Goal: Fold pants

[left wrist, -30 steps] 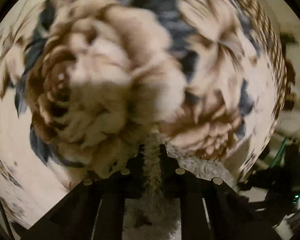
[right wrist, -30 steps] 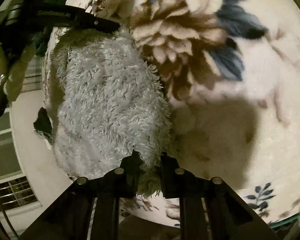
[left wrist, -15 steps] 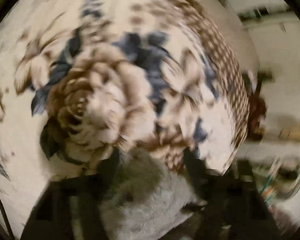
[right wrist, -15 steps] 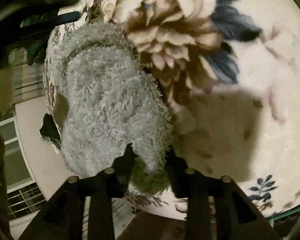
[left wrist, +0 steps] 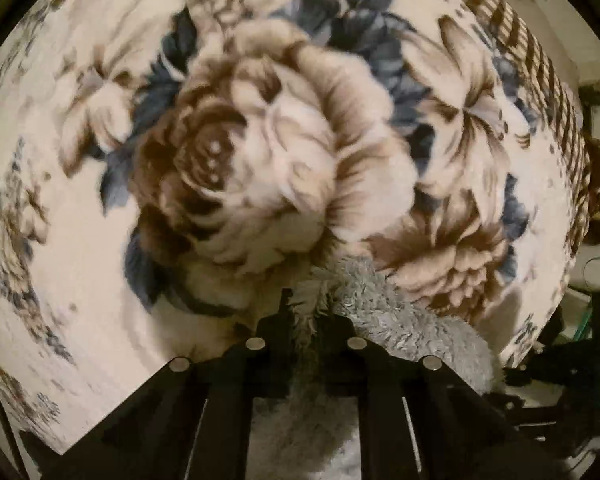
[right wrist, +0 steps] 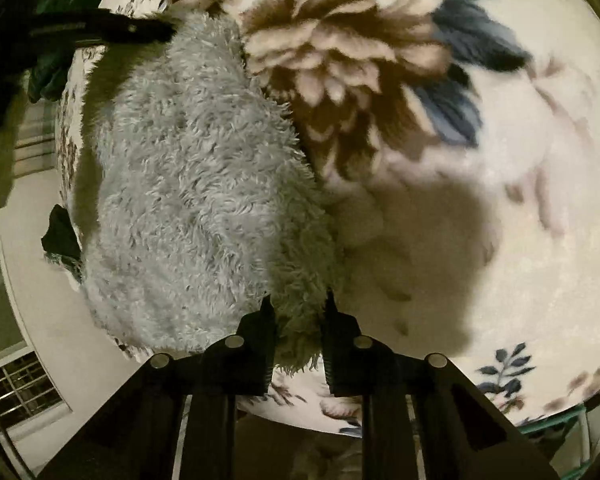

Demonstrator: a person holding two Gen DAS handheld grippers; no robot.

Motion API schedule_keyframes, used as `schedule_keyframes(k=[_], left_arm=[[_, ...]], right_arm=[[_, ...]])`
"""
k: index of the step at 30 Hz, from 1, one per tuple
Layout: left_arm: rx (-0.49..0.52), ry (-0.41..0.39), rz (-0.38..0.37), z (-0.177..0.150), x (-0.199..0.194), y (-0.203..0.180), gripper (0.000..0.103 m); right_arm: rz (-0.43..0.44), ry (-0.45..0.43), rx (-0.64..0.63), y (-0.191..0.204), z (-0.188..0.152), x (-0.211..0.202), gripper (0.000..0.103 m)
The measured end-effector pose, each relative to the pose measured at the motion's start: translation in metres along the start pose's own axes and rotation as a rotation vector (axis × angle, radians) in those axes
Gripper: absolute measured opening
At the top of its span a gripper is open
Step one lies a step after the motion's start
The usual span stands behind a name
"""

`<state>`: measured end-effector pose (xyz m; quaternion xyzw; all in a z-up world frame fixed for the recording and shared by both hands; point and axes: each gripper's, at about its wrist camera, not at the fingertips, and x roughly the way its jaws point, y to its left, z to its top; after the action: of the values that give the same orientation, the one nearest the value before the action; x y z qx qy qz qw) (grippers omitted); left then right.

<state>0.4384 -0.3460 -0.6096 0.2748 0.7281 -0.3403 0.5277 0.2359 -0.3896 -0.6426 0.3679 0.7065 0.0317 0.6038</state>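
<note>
The pants are fluffy light-grey fleece, lying bunched on a floral blanket. My right gripper is shut on the near edge of the pants. My left gripper is shut on another edge of the pants, which trail back under it. In the right wrist view the left gripper shows at the far end of the pants, pinching them there.
The cream blanket with brown and blue flowers covers the bed. Its patterned border runs along the right. The bed's edge and pale floor lie to the left in the right wrist view.
The left gripper swung away and back with the pants edge held in it. The right gripper kept its hold, with the pants shifting slightly beneath it.
</note>
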Motion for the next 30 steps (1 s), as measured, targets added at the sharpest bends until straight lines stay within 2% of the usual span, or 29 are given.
schedule_keyframes(k=[1, 3, 4, 7, 8, 9, 11, 12, 13, 15, 17, 18, 19, 20, 22, 25, 27, 28, 30], left_arm=[[-0.12, 0.026, -0.155, 0.002, 0.003, 0.017, 0.007], [-0.288, 0.039, -0.371, 0.0, 0.003, 0.049, 0.008], [-0.313, 0.038, -0.399, 0.001, 0.001, 0.056, 0.009], [-0.208, 0.031, -0.325, 0.003, -0.01, 0.041, 0.014], [-0.17, 0.035, -0.305, 0.008, -0.015, 0.032, 0.022], [-0.141, 0.037, -0.293, 0.011, -0.019, 0.022, 0.037], [-0.05, 0.026, -0.222, 0.019, -0.019, -0.002, 0.054], [-0.004, 0.022, -0.17, 0.02, -0.015, -0.018, 0.057], [0.061, 0.025, -0.093, 0.024, -0.007, -0.036, 0.057], [0.185, 0.063, 0.023, 0.028, 0.001, -0.057, 0.057], [0.301, 0.139, 0.12, 0.025, 0.023, -0.076, 0.055], [0.341, 0.164, 0.16, 0.022, 0.032, -0.082, 0.034], [0.386, 0.196, 0.216, 0.016, 0.042, -0.085, 0.021], [0.404, 0.218, 0.258, 0.013, 0.049, -0.086, 0.014], [0.385, 0.211, 0.263, 0.012, 0.05, -0.077, 0.01], [0.252, 0.17, 0.25, 0.023, 0.037, -0.041, 0.006], [0.157, 0.124, 0.307, 0.03, 0.026, -0.008, 0.002], [0.102, 0.121, 0.267, 0.032, 0.02, 0.007, 0.002], [0.007, 0.106, 0.128, 0.032, 0.006, 0.03, 0.005]], right_arm=[[-0.004, 0.007, -0.001, 0.0, 0.001, 0.001, 0.019], [-0.005, 0.026, -0.003, 0.0, -0.002, 0.004, 0.019], [0.017, 0.033, 0.007, -0.003, -0.003, 0.005, 0.019], [0.119, 0.01, 0.05, -0.016, 0.0, -0.002, 0.028], [0.143, 0.001, 0.07, -0.021, 0.002, -0.005, 0.041], [0.151, -0.006, 0.08, -0.024, 0.003, -0.006, 0.048], [0.161, -0.001, 0.088, -0.029, 0.006, -0.003, 0.05], [0.171, 0.011, 0.091, -0.03, 0.008, 0.001, 0.05], [0.173, 0.014, 0.088, -0.03, 0.007, 0.003, 0.049], [0.147, 0.006, 0.058, -0.024, 0.007, 0.005, 0.03], [0.136, 0.012, 0.046, -0.018, 0.005, 0.004, 0.028], [0.126, 0.008, 0.041, -0.017, 0.006, 0.001, 0.027], [0.126, 0.006, 0.041, -0.016, 0.004, 0.0, 0.026], [0.132, 0.009, 0.047, -0.015, 0.003, -0.002, 0.025], [0.122, 0.002, 0.05, -0.016, -0.002, -0.004, 0.023], [0.129, -0.005, 0.055, -0.017, -0.017, -0.006, 0.022], [0.133, -0.006, 0.07, -0.022, -0.022, -0.006, 0.022], [0.139, 0.0, 0.076, -0.026, -0.019, -0.001, 0.022], [0.15, 0.011, 0.075, -0.028, -0.02, 0.003, 0.022]])
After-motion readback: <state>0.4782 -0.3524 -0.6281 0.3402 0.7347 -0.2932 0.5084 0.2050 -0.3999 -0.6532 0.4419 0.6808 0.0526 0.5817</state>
